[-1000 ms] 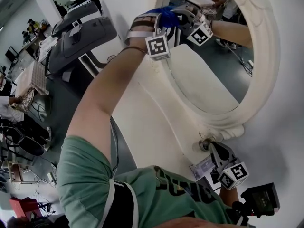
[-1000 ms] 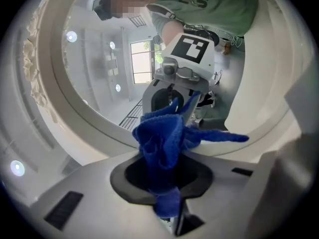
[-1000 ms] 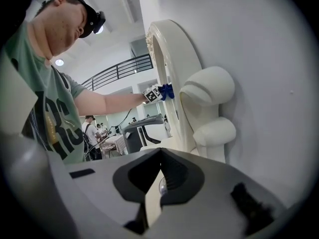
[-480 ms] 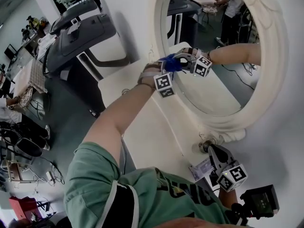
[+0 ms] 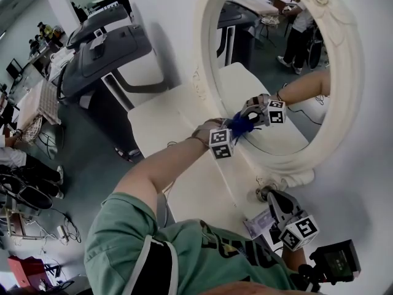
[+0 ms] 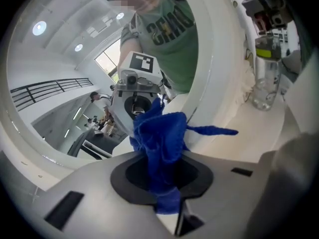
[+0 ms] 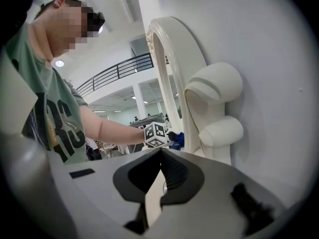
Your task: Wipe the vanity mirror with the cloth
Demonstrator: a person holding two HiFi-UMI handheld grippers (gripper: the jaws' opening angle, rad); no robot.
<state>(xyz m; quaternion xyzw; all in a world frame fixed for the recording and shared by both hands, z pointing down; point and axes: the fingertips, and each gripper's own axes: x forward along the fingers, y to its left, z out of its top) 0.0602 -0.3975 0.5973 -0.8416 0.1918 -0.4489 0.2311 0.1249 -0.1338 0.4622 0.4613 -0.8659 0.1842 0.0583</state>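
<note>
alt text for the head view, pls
Seen from above, a person's left gripper holds a blue cloth against the lower glass of an oval, white-framed mirror that stands on a white table. The right gripper is shut and held low beside the mirror's base.

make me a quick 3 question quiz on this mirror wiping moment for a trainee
1. Fill the gap: the left gripper is shut on a ____ cloth.
2. Where does the cloth sit on the mirror?
A) at the top of the glass
B) low on the glass, near the frame
C) on the back of the frame
3. True or false: the right gripper also holds a cloth.

Key:
1. blue
2. B
3. False; its jaws are together with nothing between them.
</note>
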